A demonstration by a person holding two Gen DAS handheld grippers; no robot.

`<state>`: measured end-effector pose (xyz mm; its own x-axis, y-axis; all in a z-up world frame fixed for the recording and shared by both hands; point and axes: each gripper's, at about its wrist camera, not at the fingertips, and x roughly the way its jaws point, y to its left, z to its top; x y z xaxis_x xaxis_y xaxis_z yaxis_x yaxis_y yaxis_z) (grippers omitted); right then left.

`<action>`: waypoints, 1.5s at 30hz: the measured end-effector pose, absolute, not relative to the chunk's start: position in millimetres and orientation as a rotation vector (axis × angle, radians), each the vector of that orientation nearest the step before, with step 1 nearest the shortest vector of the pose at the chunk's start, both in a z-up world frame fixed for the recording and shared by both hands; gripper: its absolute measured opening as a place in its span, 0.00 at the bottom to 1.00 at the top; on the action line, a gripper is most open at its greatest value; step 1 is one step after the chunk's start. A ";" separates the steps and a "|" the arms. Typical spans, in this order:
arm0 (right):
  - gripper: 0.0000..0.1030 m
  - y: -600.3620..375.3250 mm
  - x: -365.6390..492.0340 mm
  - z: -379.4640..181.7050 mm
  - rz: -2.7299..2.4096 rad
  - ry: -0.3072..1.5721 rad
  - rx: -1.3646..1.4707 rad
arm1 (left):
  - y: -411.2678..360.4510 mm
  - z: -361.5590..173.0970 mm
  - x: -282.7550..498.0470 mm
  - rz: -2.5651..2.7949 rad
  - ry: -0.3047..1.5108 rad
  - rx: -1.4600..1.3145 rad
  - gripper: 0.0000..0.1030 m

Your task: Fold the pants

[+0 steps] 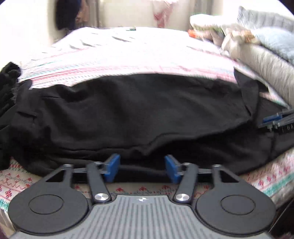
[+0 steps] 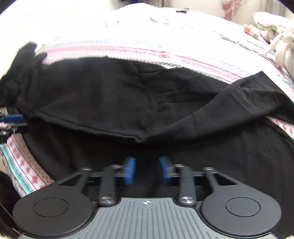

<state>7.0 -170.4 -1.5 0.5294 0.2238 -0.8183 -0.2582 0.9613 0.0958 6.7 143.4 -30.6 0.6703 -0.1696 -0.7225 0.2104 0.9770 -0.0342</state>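
Observation:
Black pants [image 1: 128, 110] lie across the bed, one leg folded over the other; they also fill the right wrist view [image 2: 119, 95]. My left gripper [image 1: 142, 168] is open, its blue pads at the near edge of the pants with cloth between the jaws, not clamped. My right gripper [image 2: 147, 170] is open over the near black cloth and holds nothing. The right gripper also shows at the right edge of the left wrist view [image 1: 272, 121]; the left gripper shows at the left edge of the right wrist view [image 2: 12, 119].
The bed has a white, pink and teal patterned cover [image 1: 128, 51]. Pillows and a grey quilt [image 1: 261, 55] are piled at the right. Dark clothing [image 1: 66, 14] hangs at the back wall. Small items [image 1: 194, 34] lie near the pillows.

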 end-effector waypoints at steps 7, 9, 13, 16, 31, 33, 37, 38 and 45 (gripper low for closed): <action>0.69 -179.7 10.9 0.0 0.265 0.982 0.128 | 178.2 -24.3 13.5 -0.007 0.763 -0.093 0.98; 0.70 -186.5 14.4 -1.2 0.239 0.988 0.192 | 195.1 -24.9 18.7 0.084 0.783 -0.177 0.98; 0.70 -204.8 26.5 -7.7 0.150 1.000 0.315 | 231.5 -25.9 24.2 0.261 0.771 -0.329 0.96; 0.70 -214.9 34.9 -11.5 0.066 0.990 0.347 | 252.0 -26.7 26.6 0.293 0.759 -0.439 0.85; 0.69 -190.0 47.8 -16.3 0.068 1.010 0.295 | 291.8 -23.0 33.6 0.311 0.712 -0.603 0.62; 0.69 -185.9 49.2 -16.7 0.068 1.009 0.294 | 288.4 -23.8 39.5 0.307 0.713 -0.568 0.58; 0.69 -185.1 52.0 -18.6 0.045 1.009 0.327 | 281.6 -29.5 52.1 0.322 0.752 -0.490 0.50; 0.68 -186.5 53.1 -19.6 0.043 1.014 0.347 | 280.1 -31.6 54.7 0.335 0.767 -0.474 0.48; 0.22 -188.0 56.7 -22.8 -0.006 1.001 0.408 | 283.8 -34.1 59.0 0.390 0.763 -0.481 0.40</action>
<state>56.7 -188.0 -22.8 0.5457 0.1804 -0.8183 0.1900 0.9245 0.3305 59.0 283.8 -34.1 0.6613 0.1613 -0.7325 -0.4998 0.8229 -0.2701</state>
